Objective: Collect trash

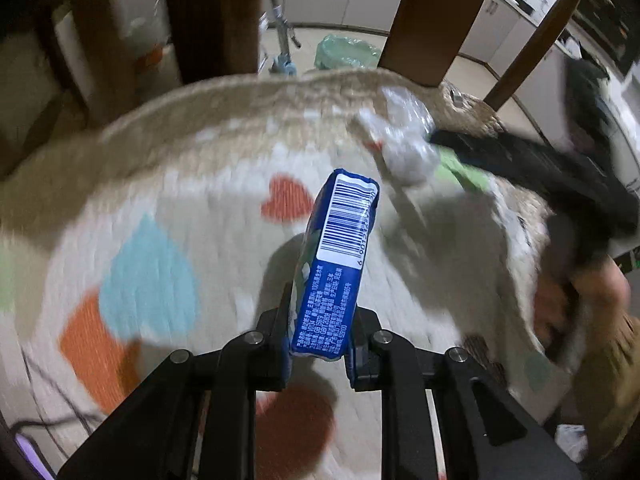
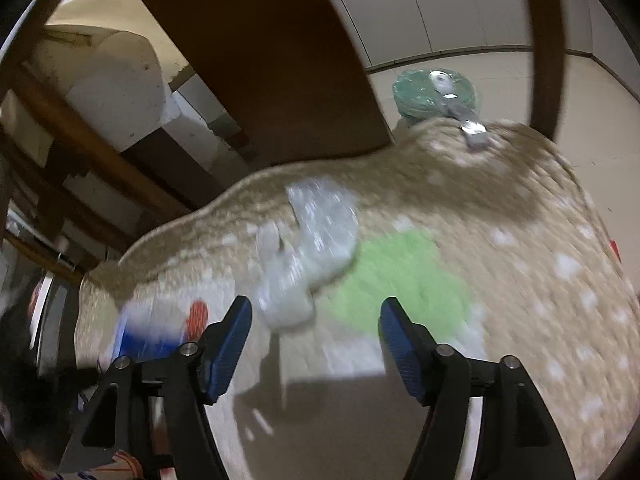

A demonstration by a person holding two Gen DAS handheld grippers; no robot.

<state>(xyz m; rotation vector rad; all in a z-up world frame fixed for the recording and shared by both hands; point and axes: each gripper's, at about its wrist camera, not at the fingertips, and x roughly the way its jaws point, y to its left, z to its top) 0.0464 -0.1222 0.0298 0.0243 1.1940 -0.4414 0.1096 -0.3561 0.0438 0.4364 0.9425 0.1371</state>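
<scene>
In the left wrist view my left gripper (image 1: 320,340) is shut on a blue carton (image 1: 334,264) with a white barcode, held up above a beige rug (image 1: 192,184) with coloured hearts. Further off on the rug lies a crumpled clear plastic wrapper (image 1: 404,140). The right gripper (image 1: 532,164) shows as a dark blur beside that wrapper. In the right wrist view my right gripper (image 2: 316,336) stands open just short of the clear plastic wrapper (image 2: 312,240), nothing between its blue pads (image 2: 228,352). The blue carton (image 2: 148,340) appears blurred at the lower left.
A green-lined bin (image 2: 434,94) stands on the floor beyond the rug, a small silvery scrap (image 2: 474,136) lies at the rug's far edge. Brown wooden chair legs (image 1: 432,20) rise at the rug's far side. A person's hand (image 1: 592,300) is at the right.
</scene>
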